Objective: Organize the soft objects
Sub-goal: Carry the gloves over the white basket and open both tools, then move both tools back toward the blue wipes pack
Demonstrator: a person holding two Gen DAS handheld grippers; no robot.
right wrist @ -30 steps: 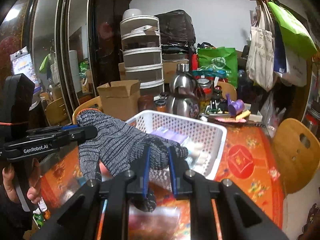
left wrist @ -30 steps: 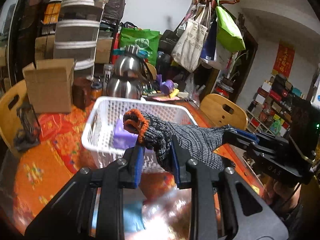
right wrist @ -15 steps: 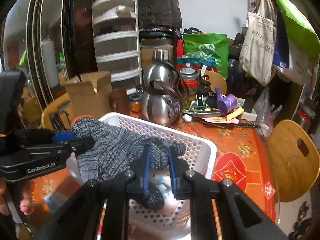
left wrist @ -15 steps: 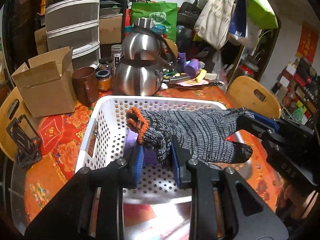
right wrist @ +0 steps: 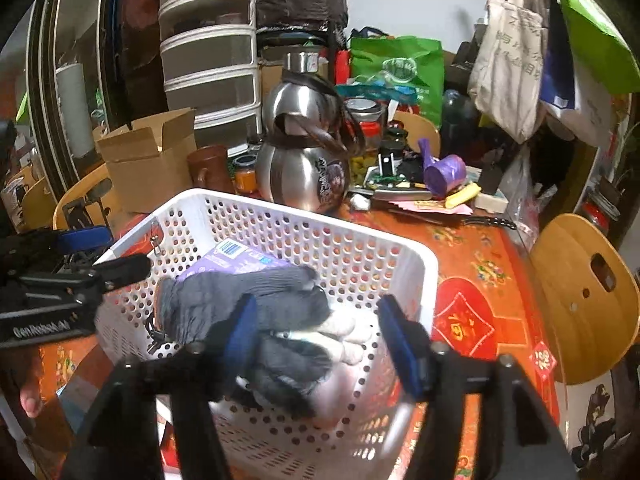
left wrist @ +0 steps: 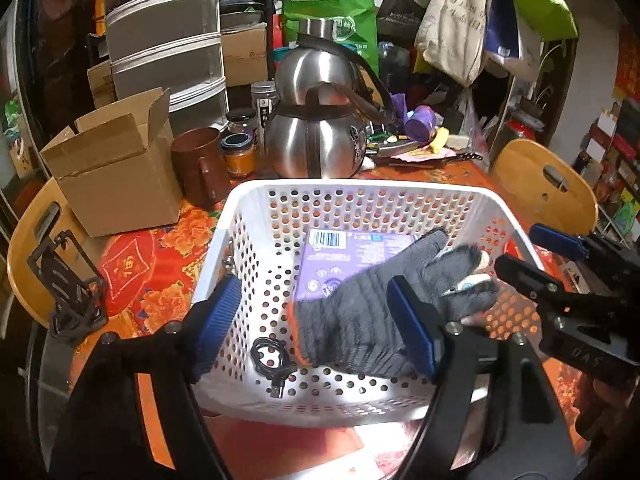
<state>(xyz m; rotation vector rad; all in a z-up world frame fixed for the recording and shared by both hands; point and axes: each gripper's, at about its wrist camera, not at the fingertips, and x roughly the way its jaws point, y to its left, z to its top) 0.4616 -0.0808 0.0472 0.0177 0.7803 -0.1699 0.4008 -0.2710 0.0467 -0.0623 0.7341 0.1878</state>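
Note:
A grey knit glove [left wrist: 356, 316] with an orange cuff lies inside the white perforated basket [left wrist: 248, 216], partly over a purple packet [left wrist: 352, 256]. My left gripper [left wrist: 316, 326] hangs over the basket's near side. Its jaws are opening, and the blue pads stand wide apart, clear of the glove. In the right wrist view the same glove [right wrist: 248, 300] looks blurred, resting on something white [right wrist: 344, 336] in the basket [right wrist: 424, 280]. My right gripper [right wrist: 320, 338] is above it with its jaws opening and nothing pressed between the pads. Each gripper shows in the other's view, the left gripper [right wrist: 80, 256] and the right gripper [left wrist: 556, 264].
A black cable [left wrist: 272, 364] lies on the basket floor. Behind the basket stand two steel kettles [left wrist: 316, 148], a brown mug [left wrist: 200, 168], jars and an open cardboard box [left wrist: 116, 164]. Wooden chairs [right wrist: 580, 300] flank the red patterned table [right wrist: 472, 248].
Both grippers moved forward and down over the basket. Both opened and let go of the glove, which dropped from between them into the basket.

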